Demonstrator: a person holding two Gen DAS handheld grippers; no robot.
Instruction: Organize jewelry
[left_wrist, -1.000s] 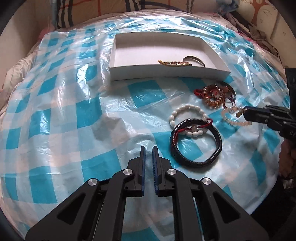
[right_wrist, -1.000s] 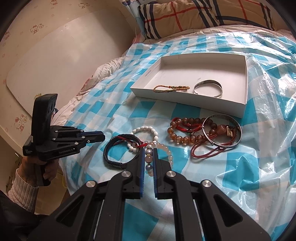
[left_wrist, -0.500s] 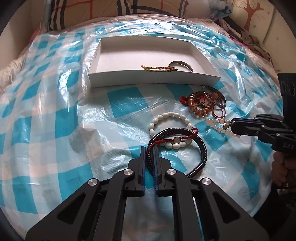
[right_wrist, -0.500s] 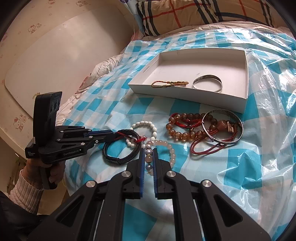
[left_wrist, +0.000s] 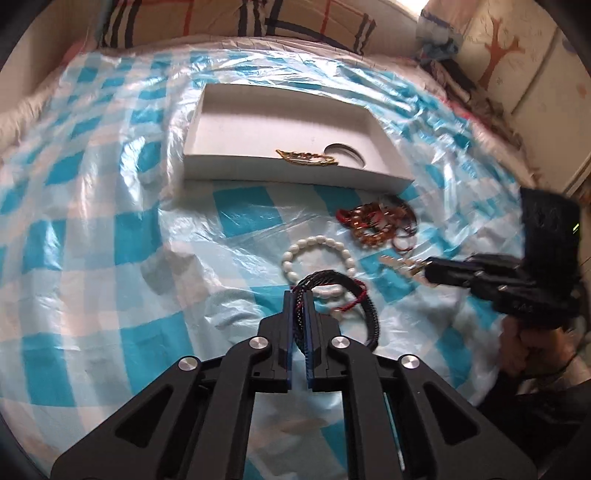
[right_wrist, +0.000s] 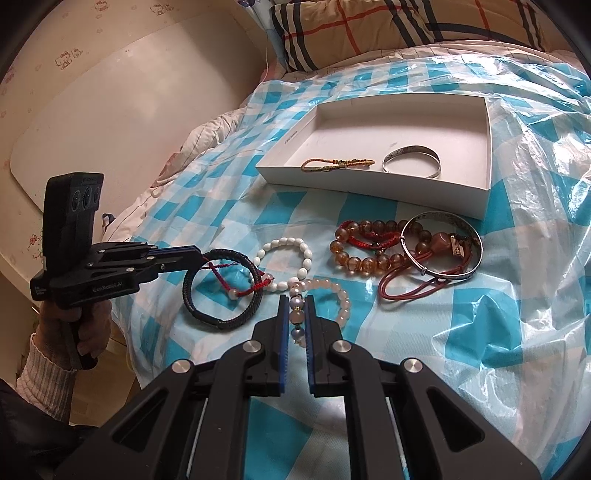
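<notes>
Right now left gripper (right_wrist: 199, 254) is pinched on the black braided bracelet (right_wrist: 221, 317); red cord probably snagged along. Right gripper (right_wrist: 296, 300) clamps the pale bead bracelet (right_wrist: 332, 291), pinning it. Both sit short of the white box (right_wrist: 369, 188), their destination

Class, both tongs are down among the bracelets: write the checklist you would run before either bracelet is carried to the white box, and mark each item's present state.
1. Left tongs shut on the black braided bracelet: ok.
2. Right tongs shut on the pale bead bracelet: ok.
3. Black bracelet free of the red cord and white bead bracelet: not ok, tangled.
4. Bare floor in the white box: ok.
5. Pale bracelet clear of the white one: cannot tell.
</notes>
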